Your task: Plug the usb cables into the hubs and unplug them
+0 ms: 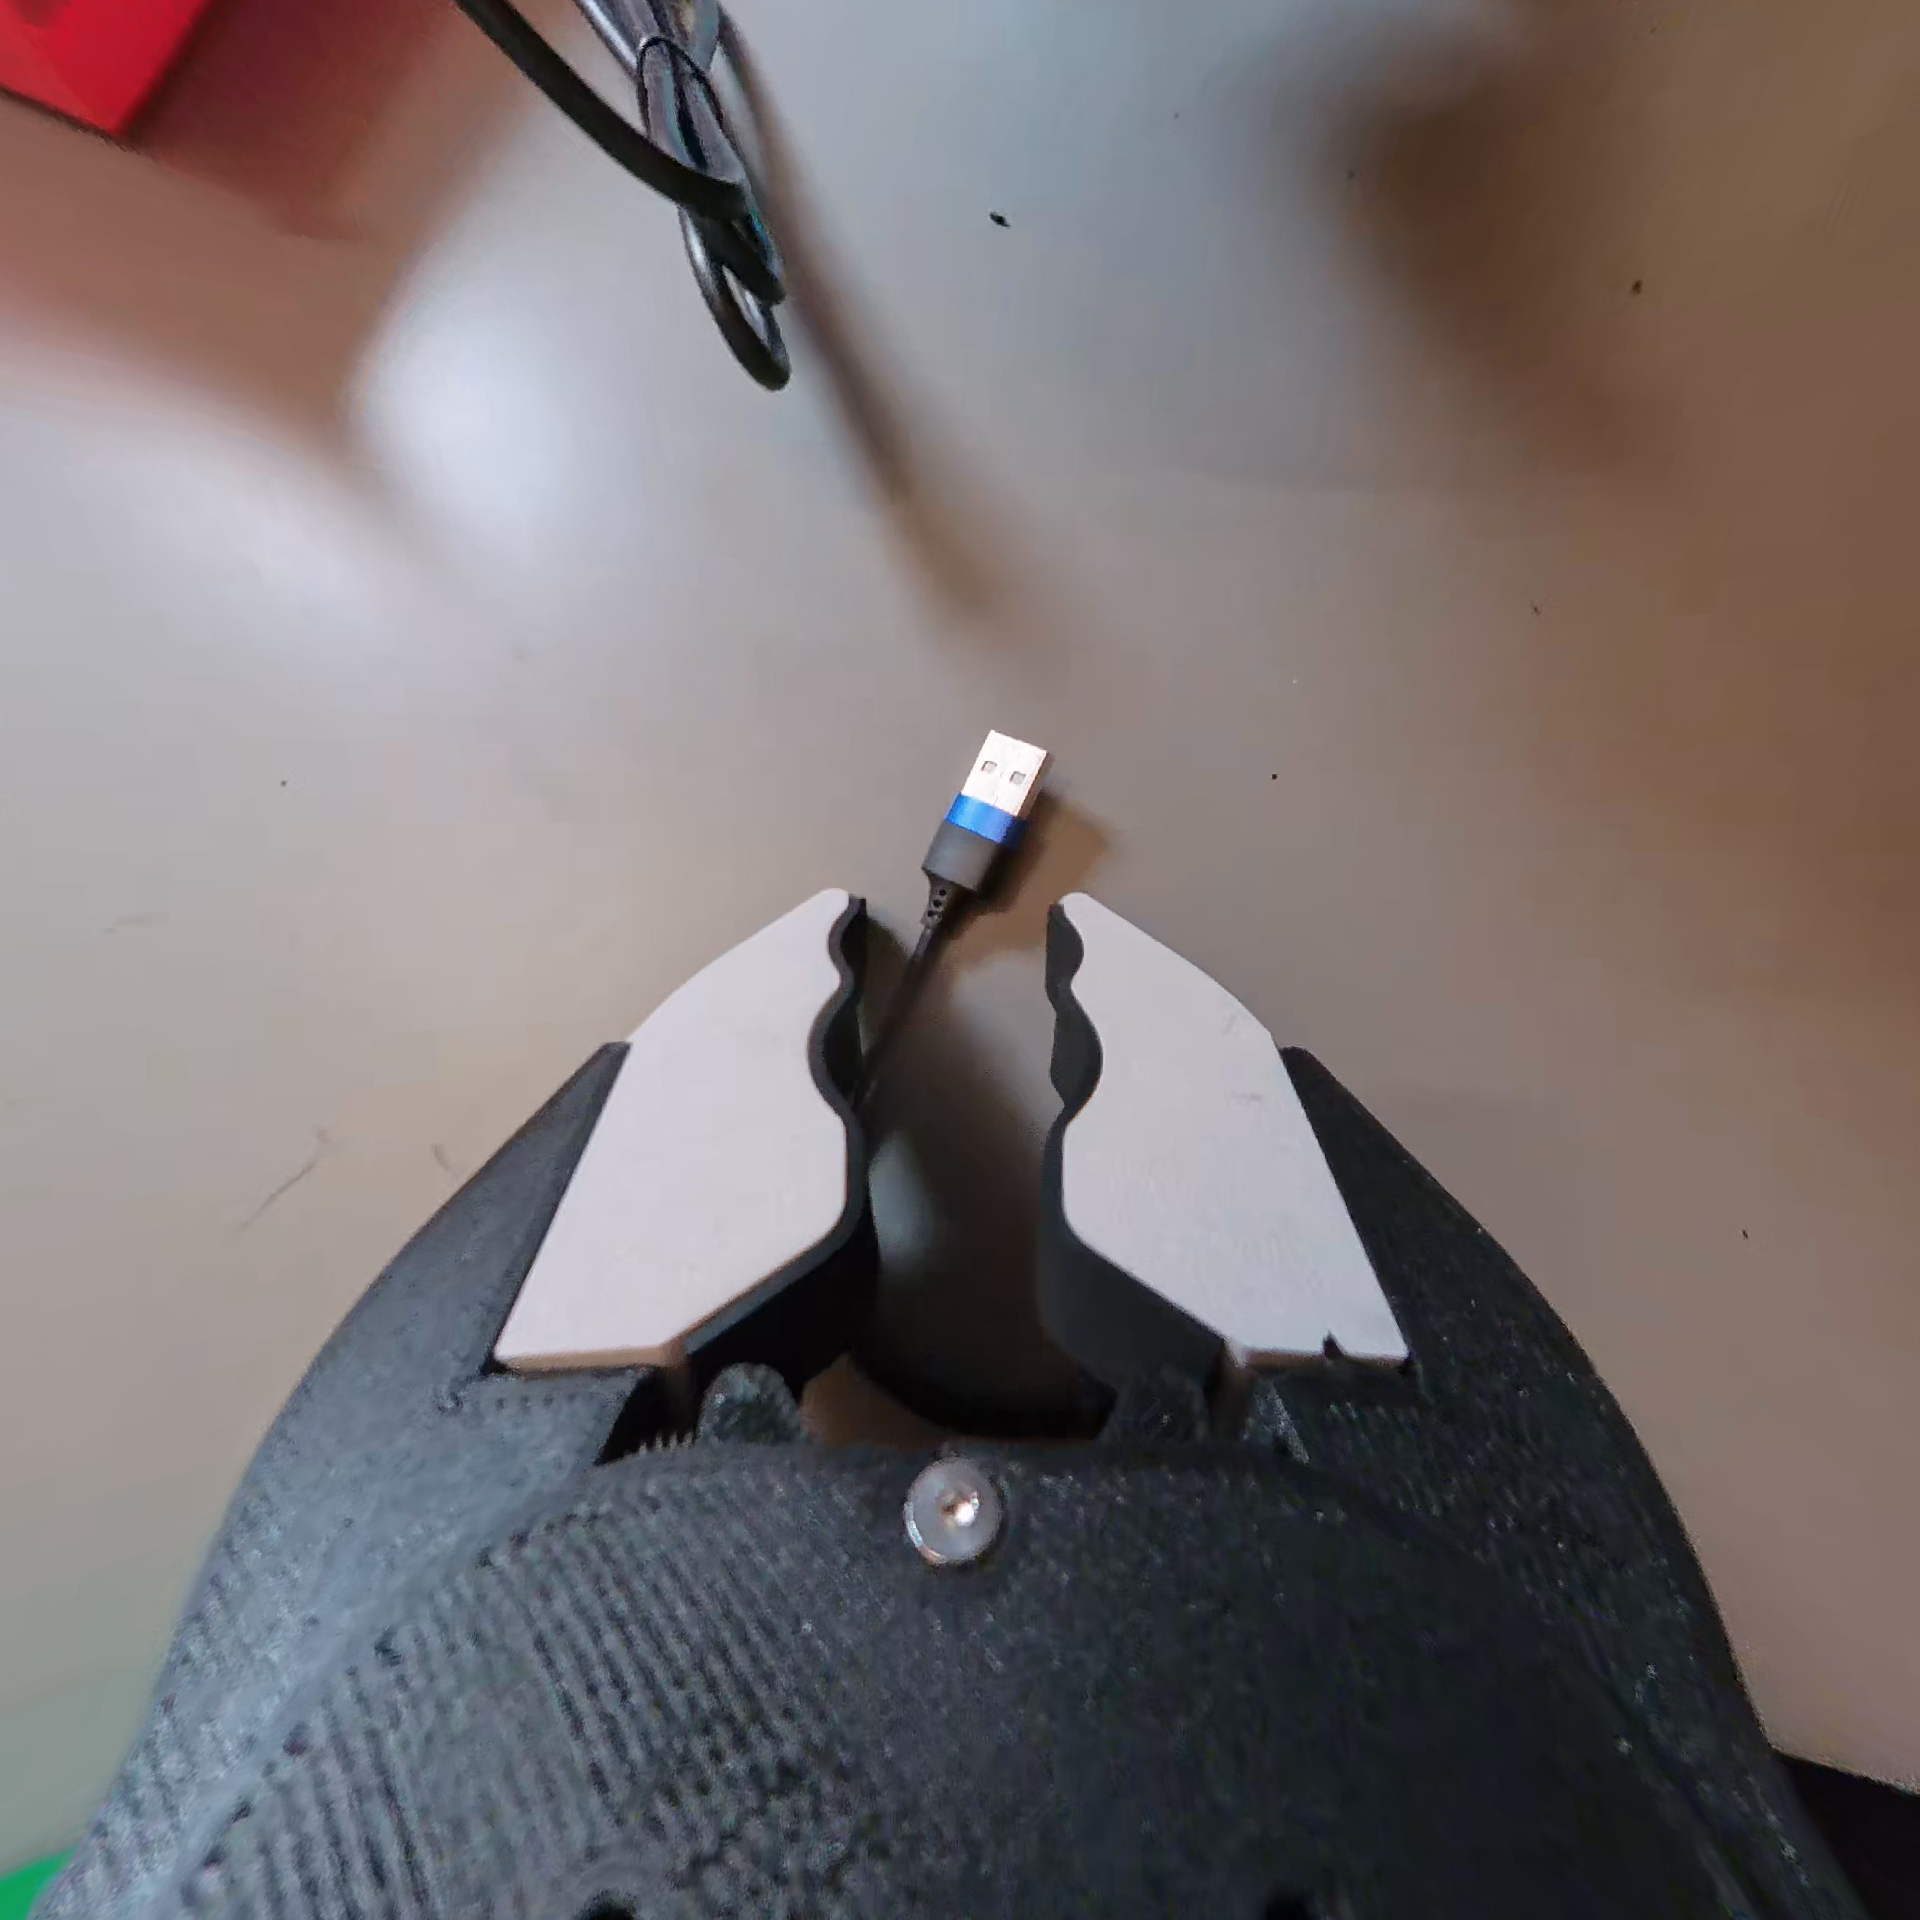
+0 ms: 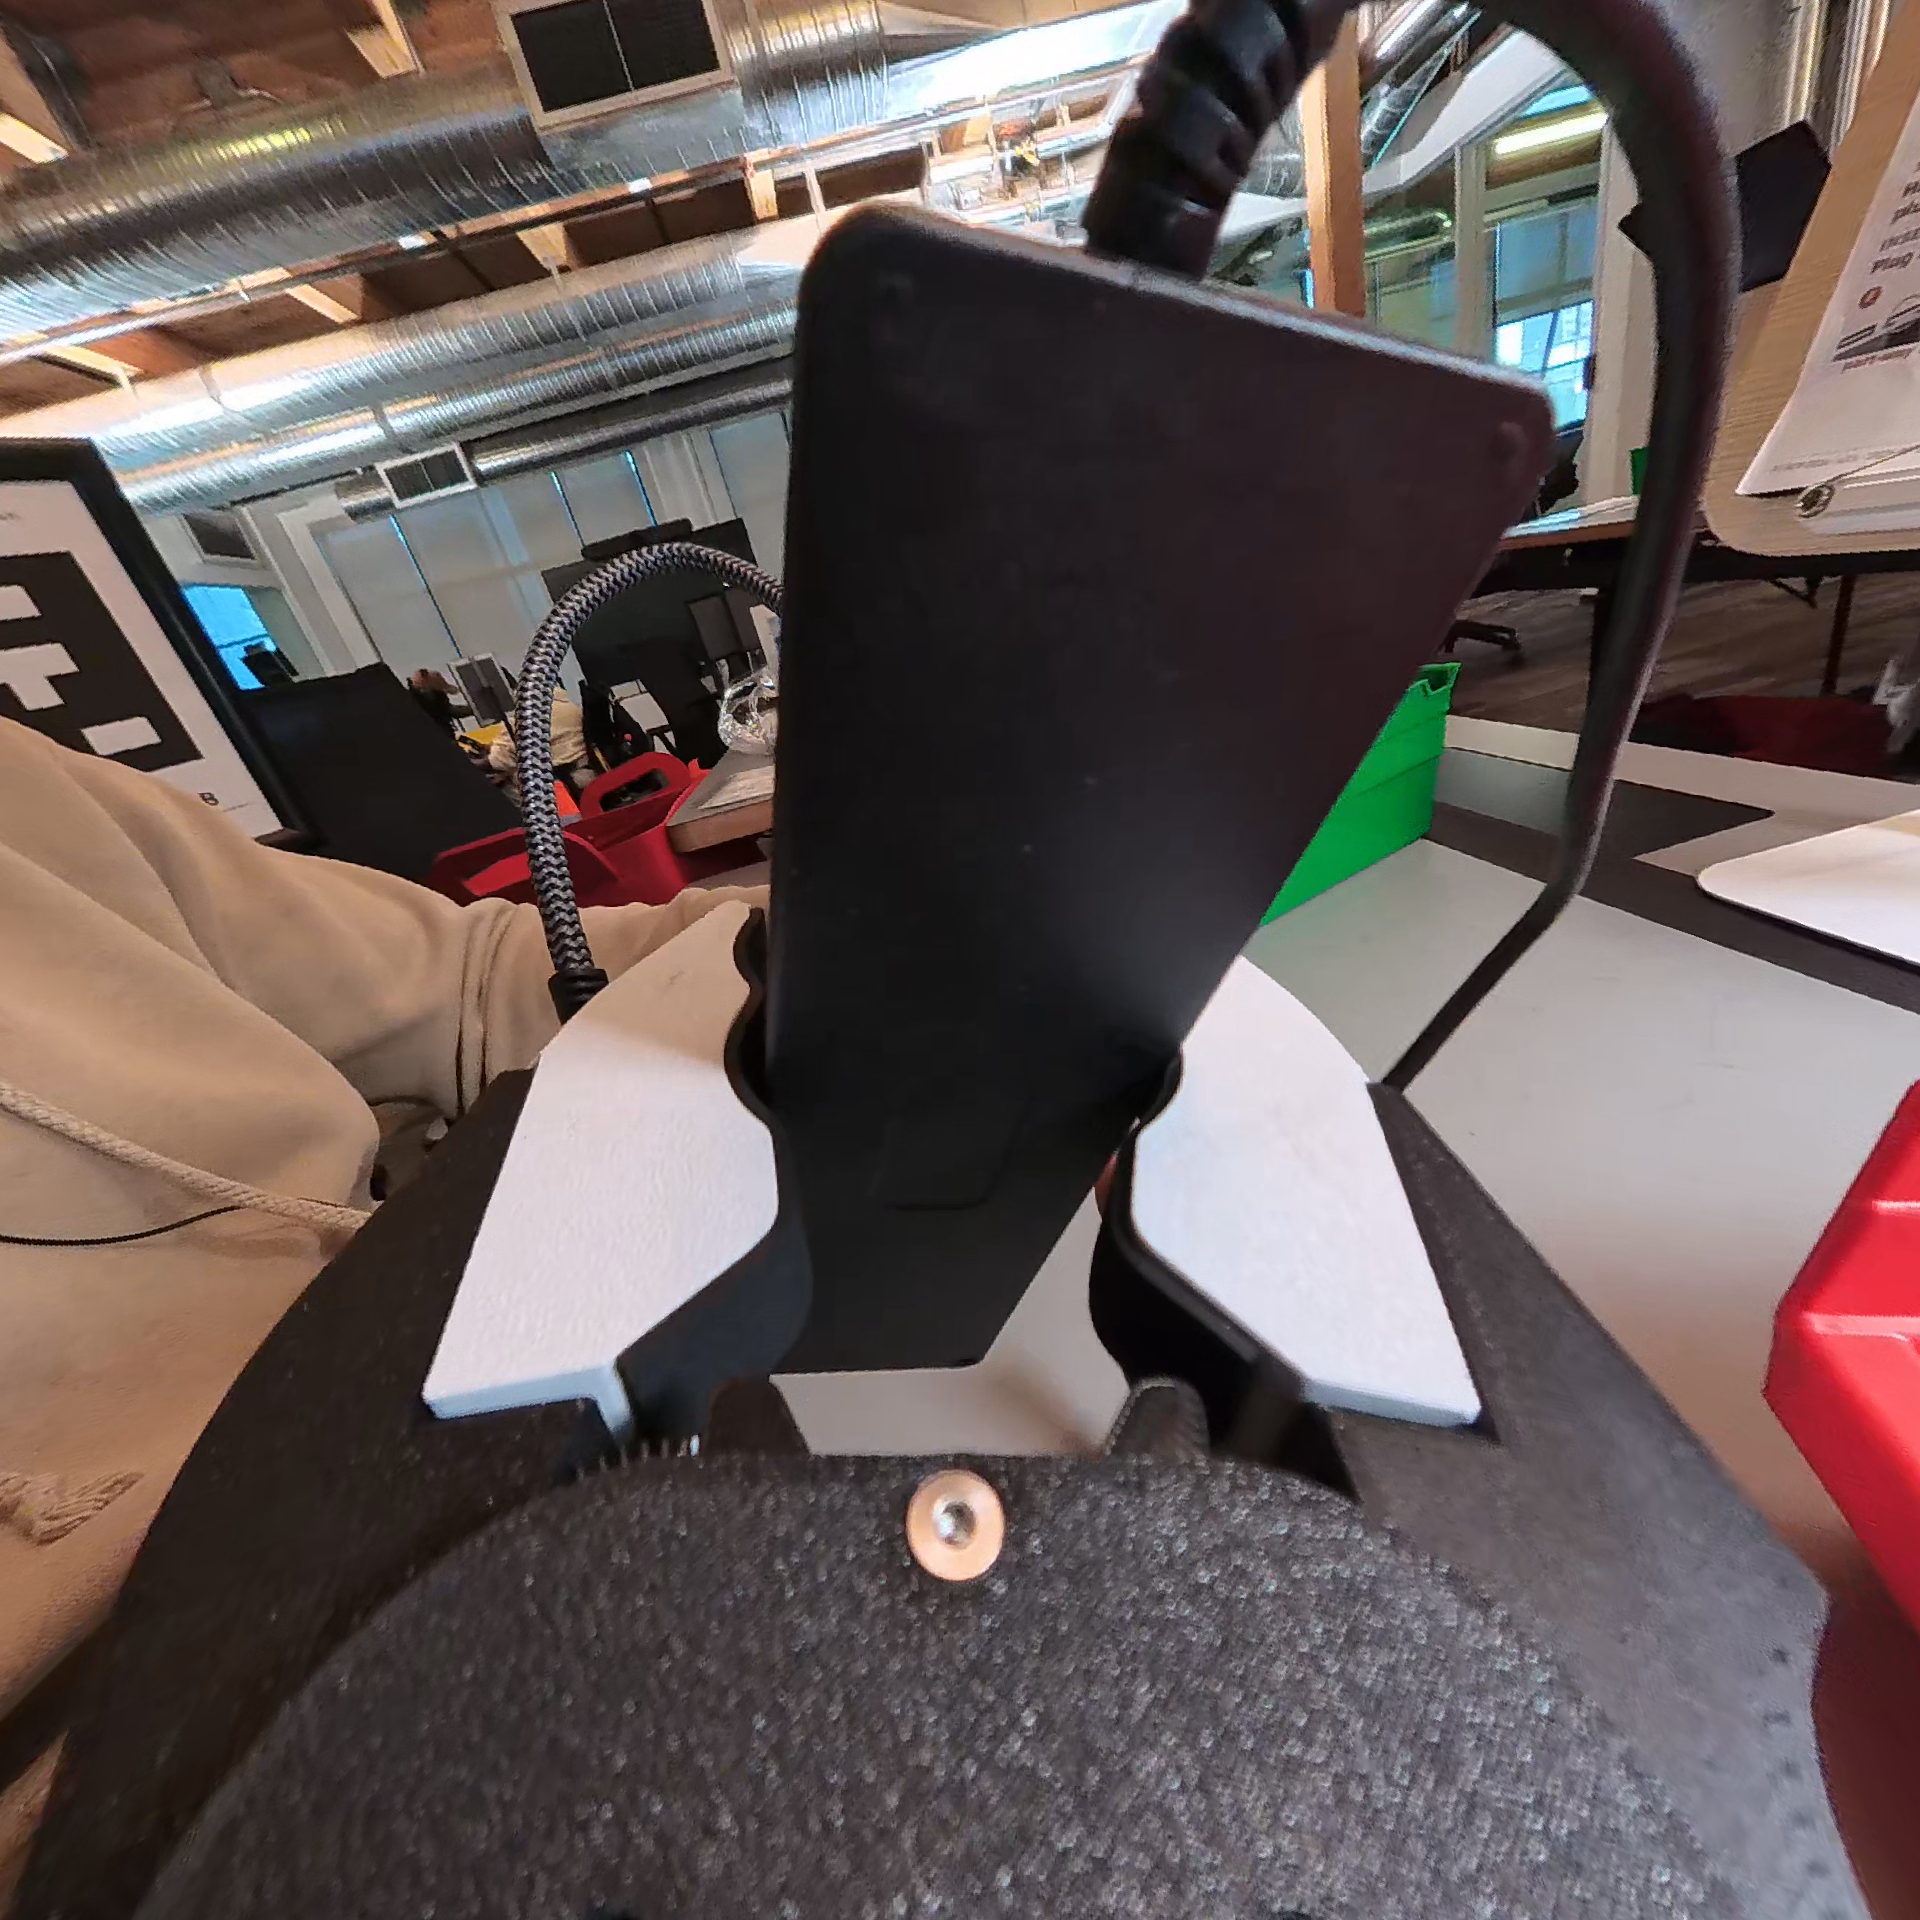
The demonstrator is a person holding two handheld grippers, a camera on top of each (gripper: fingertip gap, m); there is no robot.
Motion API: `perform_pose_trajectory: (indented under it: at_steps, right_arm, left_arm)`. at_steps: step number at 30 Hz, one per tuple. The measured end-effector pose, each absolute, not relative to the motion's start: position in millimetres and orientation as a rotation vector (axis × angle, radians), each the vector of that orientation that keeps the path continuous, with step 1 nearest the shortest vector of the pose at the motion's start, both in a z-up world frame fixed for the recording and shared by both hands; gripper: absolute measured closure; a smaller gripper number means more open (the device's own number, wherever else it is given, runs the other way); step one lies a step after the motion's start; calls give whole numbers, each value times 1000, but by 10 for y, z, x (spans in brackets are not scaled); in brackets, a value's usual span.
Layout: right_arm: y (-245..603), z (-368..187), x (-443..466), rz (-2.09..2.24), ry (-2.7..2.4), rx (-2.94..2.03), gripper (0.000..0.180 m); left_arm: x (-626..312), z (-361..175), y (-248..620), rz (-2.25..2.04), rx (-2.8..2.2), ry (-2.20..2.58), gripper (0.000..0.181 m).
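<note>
In the left wrist view a USB-A plug with a blue band and a thin black cord lies on the grey table, just ahead of my fingertips. My left gripper is open; the cord runs between the jaws, close to the left finger, and is not gripped. In the right wrist view my right gripper is shut on a flat black hub and holds it upright, tilted right, off the table. The hub's thick black cable loops from its top down to the table. A braided cable arches behind the left finger.
A coil of black cables lies at the far end of the table, next to a red object. A person's beige sleeve is on the left. A green bin stands behind the hub; a red box is close on the right.
</note>
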State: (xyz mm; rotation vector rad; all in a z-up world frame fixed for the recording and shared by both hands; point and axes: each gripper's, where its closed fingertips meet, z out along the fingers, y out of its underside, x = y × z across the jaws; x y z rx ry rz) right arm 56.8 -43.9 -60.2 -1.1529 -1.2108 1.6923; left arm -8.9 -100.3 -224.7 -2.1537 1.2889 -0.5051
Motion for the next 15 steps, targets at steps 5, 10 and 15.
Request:
perform_pose_trajectory:
  at_steps: [5, 10, 15]
  right_arm:
    - [-438, -595, 573, 1714, -1200, -1148, 112]
    - [-459, -565, 594, 1734, -1205, -1124, 113]
    - [-536, -500, 644, 1806, -1220, -1062, 113]
  left_arm:
    - [-65, -2247, -995, -523, -2135, 1292, 159]
    - [-103, -2243, -939, -430, -2147, 1287, 167]
    - [-111, -1892, -794, -440, -2029, 1119, 169]
